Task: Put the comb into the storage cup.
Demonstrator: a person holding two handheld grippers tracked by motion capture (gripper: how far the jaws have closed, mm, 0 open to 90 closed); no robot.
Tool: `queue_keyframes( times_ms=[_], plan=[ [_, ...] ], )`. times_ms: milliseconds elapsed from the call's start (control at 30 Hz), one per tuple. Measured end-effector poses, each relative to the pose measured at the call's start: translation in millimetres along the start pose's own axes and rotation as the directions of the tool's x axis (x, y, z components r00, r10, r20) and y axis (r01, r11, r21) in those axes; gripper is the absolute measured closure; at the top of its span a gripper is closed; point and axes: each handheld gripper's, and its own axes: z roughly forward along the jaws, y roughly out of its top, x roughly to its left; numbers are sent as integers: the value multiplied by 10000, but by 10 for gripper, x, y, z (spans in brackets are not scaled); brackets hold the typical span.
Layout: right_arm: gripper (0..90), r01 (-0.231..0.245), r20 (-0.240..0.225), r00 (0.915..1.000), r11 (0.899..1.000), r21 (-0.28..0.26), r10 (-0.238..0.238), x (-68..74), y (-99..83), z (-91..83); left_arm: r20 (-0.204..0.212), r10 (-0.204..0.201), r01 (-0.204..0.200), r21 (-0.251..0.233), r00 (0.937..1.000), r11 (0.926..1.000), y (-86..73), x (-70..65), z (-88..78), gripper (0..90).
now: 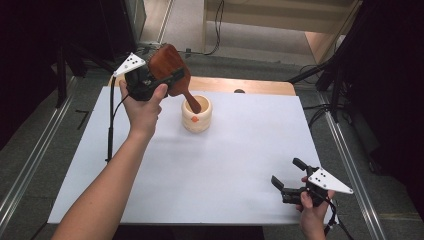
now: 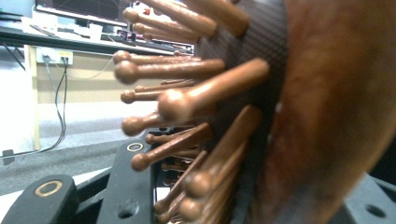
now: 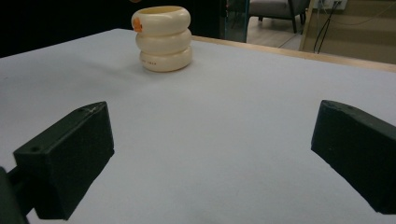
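High view shows the left gripper [image 1: 159, 80] clamped on the head of a wooden hairbrush [image 1: 170, 70], with the handle sloping down into the mouth of a cream ribbed cup [image 1: 196, 115] that stands toward the far side of the white tabletop [image 1: 210, 165]. The step in hand looks like seating the brush handle-first in the cup.

To do it well, I would keep the grip firm on the head and lower along the handle's own line, so the tip slides down the inside wall instead of levering against the rim (the cup looks light and could tip or skid). Only once the handle rests on the bottom should the gripper let go, and then draw back sideways clear of the bristles.

The brush's long axis runs from the head, high and to the left near the far edge, down and rightward to the handle end inside the cup, so it stands tilted, not upright. Left gripper view shows the round-tipped wooden bristles [image 2: 187, 100] pointing to the left of that picture, across the black jaws.

The right gripper [image 1: 292, 181] rests near the front right corner, its jaws spread with nothing between them, well apart from the cup.
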Motion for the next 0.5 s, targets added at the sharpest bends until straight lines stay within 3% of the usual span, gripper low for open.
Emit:
queue_keyframes(
  times_ms=[233, 500],
  plan=[
    [0, -52, 0, 10000, 10000, -20, 52, -3, -2, 1, -203, -141, 139, -86, 9997, 9999, -39, 61, 76, 541],
    [0, -96, -9, 10000, 10000, -26, 96, -4, -2, -1, -693, -36, 36, 9, 9976, 10000, -89, 125, 154, 540]
  ],
)
